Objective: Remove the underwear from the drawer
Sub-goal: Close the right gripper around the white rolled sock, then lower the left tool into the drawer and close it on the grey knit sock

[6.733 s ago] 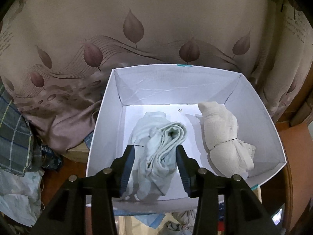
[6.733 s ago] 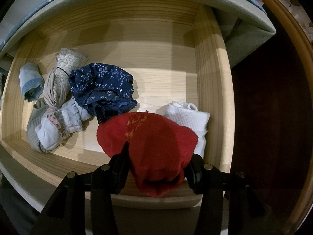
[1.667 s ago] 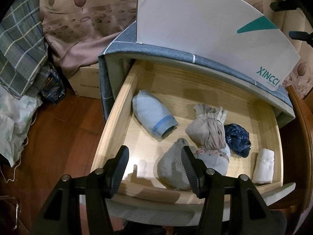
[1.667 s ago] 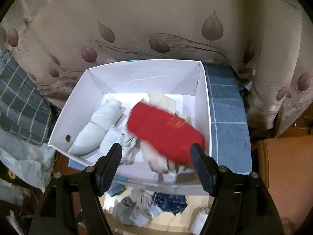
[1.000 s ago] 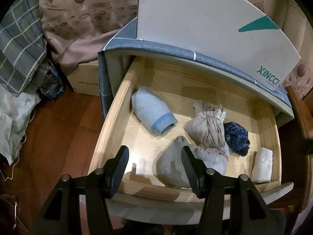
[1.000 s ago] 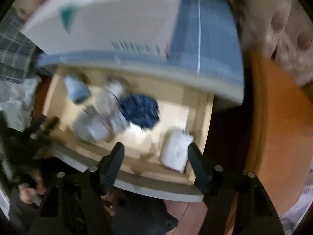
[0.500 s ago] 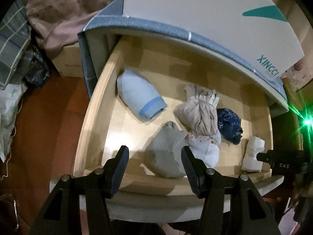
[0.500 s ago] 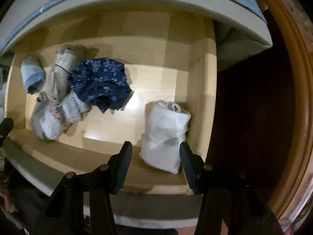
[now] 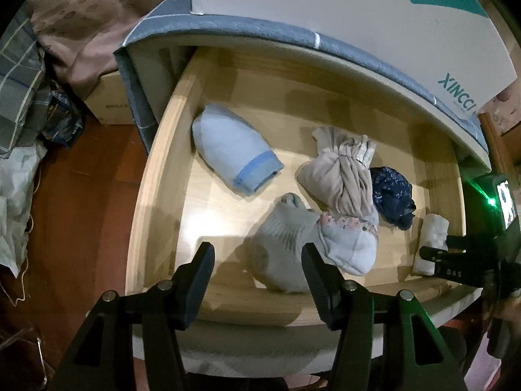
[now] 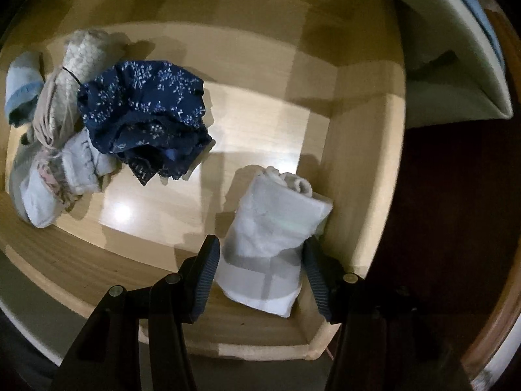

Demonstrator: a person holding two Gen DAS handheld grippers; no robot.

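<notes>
The wooden drawer [image 9: 156, 195] stands open with several rolled pieces of underwear in it. My left gripper [image 9: 259, 260] hangs open above the front edge, with a grey bundle [image 9: 280, 244] just beyond its fingers. Behind that lie a light blue roll [image 9: 234, 156], a beige bundle [image 9: 338, 176] and a pale floral piece [image 9: 348, 247]. My right gripper [image 10: 260, 254] points down into the drawer's right corner and its jaws are opening. A white roll [image 10: 273, 224] lies between them, and the pads do not press on it. Navy underwear [image 10: 146, 120] lies to its left.
A white XINCCI box [image 9: 325, 16] stands on the blue-grey cloth-covered top [image 9: 260, 32] above the drawer. A cardboard box [image 9: 110, 97] and heaped clothes [image 9: 19, 163] lie on the wooden floor [image 9: 81, 211] to the left. Dark wood [image 10: 456, 228] borders the drawer's right side.
My right gripper has come down from above the white box into the drawer and now straddles the white roll. It shows at the right of the left wrist view. The left gripper tilted downward.
</notes>
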